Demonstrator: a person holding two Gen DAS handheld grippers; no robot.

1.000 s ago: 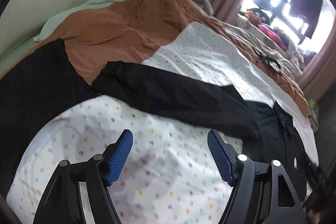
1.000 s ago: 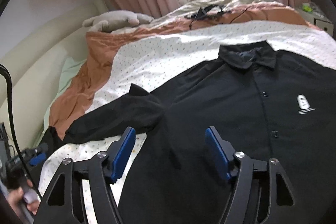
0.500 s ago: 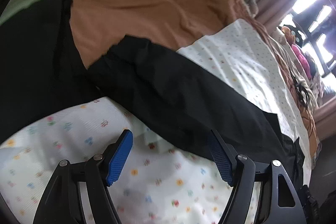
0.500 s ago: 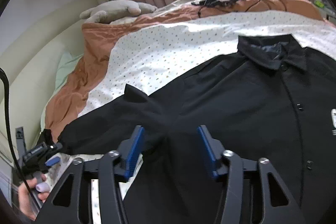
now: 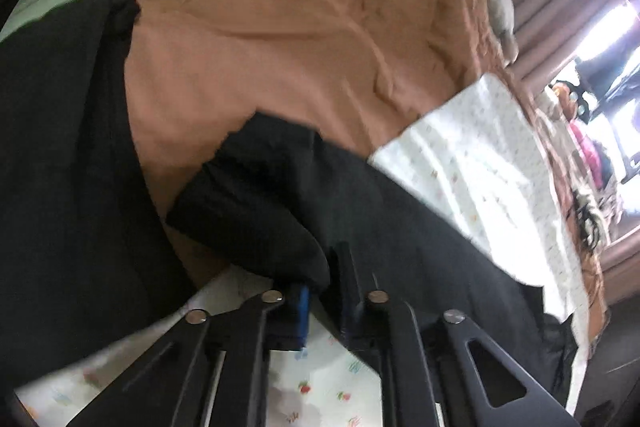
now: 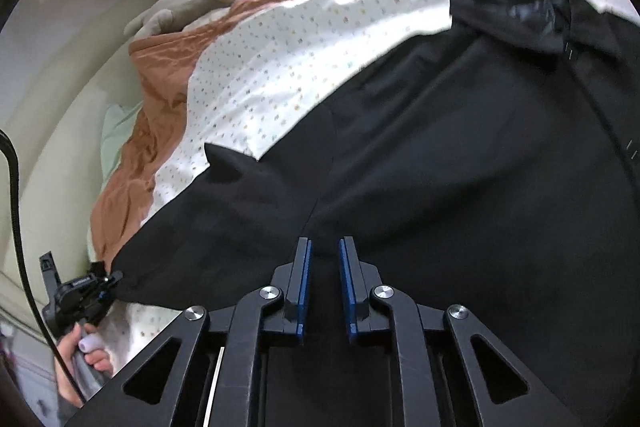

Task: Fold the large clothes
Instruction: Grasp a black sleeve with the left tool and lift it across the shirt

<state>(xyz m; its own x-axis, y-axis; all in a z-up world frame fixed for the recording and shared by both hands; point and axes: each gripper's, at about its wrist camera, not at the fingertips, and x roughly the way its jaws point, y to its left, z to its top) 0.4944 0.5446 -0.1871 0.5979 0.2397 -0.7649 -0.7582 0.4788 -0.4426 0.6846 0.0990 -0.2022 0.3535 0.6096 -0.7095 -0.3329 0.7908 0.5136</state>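
1. Left hand [image 6: 82,351] at the bed's left edge holds the left gripper [image 5: 320,287]; its jaws are closing, pinched on the cuff end of the black shirt's sleeve [image 5: 256,211].
2. Black shirt [image 6: 460,155] lies spread face-up on the dotted white sheet [image 6: 280,67], sleeve stretched out leftward, collar [image 6: 516,15] at far right.
3. Right gripper [image 6: 324,251] sits low over the shirt where the sleeve joins the body; jaws closing, narrow gap left, fabric between the blue pads [image 6: 306,267], not yet pressed.
4. Orange quilt [image 5: 304,39] lies beyond.
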